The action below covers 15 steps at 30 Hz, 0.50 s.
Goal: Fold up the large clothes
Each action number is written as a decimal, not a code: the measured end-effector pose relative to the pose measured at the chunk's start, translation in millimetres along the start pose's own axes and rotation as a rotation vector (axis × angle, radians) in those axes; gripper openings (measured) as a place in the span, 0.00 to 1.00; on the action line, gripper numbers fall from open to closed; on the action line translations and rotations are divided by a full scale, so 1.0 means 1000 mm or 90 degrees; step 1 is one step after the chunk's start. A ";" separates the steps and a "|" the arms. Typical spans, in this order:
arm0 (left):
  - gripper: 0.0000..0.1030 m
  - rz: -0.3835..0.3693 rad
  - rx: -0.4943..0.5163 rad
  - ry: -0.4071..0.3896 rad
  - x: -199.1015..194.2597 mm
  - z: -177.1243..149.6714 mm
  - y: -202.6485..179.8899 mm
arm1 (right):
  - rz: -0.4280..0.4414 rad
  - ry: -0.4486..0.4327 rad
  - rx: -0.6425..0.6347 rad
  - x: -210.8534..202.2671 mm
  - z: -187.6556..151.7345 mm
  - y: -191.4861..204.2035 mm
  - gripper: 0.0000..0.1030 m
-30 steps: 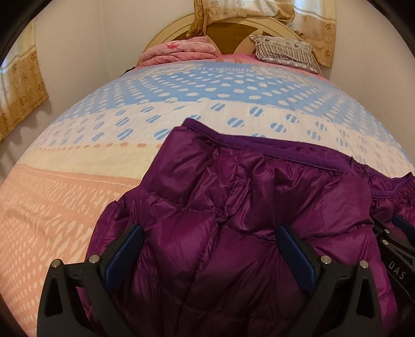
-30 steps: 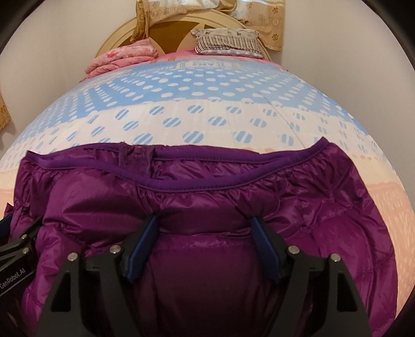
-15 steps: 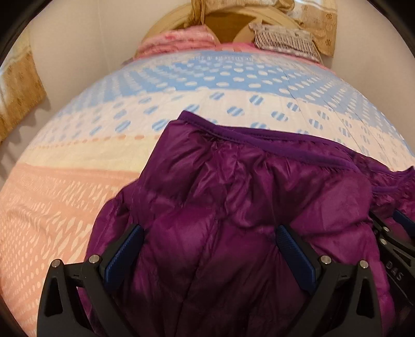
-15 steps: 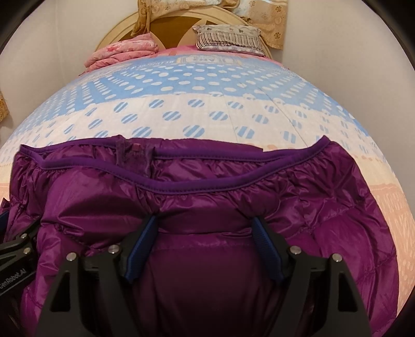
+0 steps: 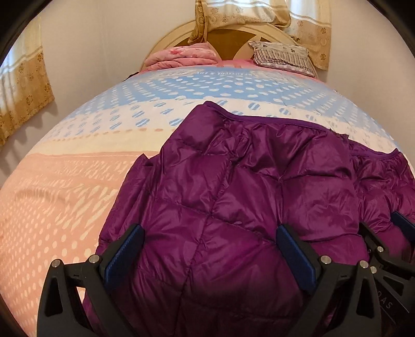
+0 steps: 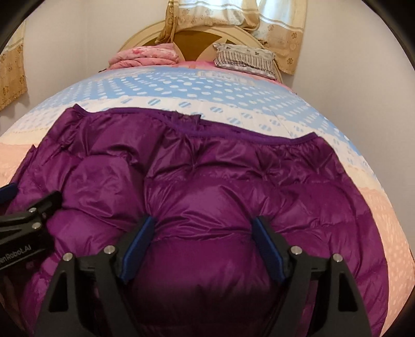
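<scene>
Purple quilted down jacket (image 5: 233,197) spread across the near half of a bed (image 5: 77,197), puffy and wrinkled, its darker bound edge (image 6: 233,134) running across the far side toward the headboard. Bedcover patterned in bands: peach with pale dots nearest, then cream, then blue with white dots.

Left gripper (image 5: 210,251) angled down over the jacket's left part, jaws spread wide, blue pads (image 5: 124,248) resting against the shiny fabric with a broad bulge of padding between them; not squeezed together. Peach bedcover visible just left of the left finger.

Right gripper (image 6: 203,243) angled down over the jacket's middle, just beside the left one, jaws wide and opening, a rounded mound of quilting between its blue pads (image 6: 137,246). Cannot tell whether the pads press on the fabric or merely flank it.

At the far end of the bed, a folded pink blanket (image 6: 145,55) on the left and a striped pillow (image 6: 246,61) on the right, both against a round cream headboard (image 5: 168,39). Gold-patterned curtains (image 6: 233,23) hanging above, another curtain (image 5: 23,93) on the left wall.
</scene>
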State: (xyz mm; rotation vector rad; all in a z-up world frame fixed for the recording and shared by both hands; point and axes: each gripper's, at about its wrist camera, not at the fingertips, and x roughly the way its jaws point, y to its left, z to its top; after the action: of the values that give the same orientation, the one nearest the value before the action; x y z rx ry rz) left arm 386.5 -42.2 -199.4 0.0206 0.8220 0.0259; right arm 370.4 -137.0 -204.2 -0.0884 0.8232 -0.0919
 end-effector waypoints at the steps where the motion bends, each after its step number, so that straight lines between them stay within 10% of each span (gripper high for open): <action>1: 0.99 0.000 0.001 0.001 0.001 0.000 0.000 | 0.000 0.003 0.000 0.000 0.000 -0.002 0.80; 9: 0.99 0.091 -0.020 -0.043 -0.052 -0.017 0.042 | 0.009 -0.031 0.022 -0.045 -0.010 -0.008 0.82; 15: 0.99 0.043 -0.135 0.030 -0.050 -0.060 0.103 | -0.002 -0.039 0.005 -0.067 -0.052 0.002 0.87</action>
State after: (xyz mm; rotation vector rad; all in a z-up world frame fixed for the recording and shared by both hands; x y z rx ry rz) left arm 306.7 59.9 -200.8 -0.1528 0.8620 0.1781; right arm 287.3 -129.5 -190.9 -0.0842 0.7610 -0.0951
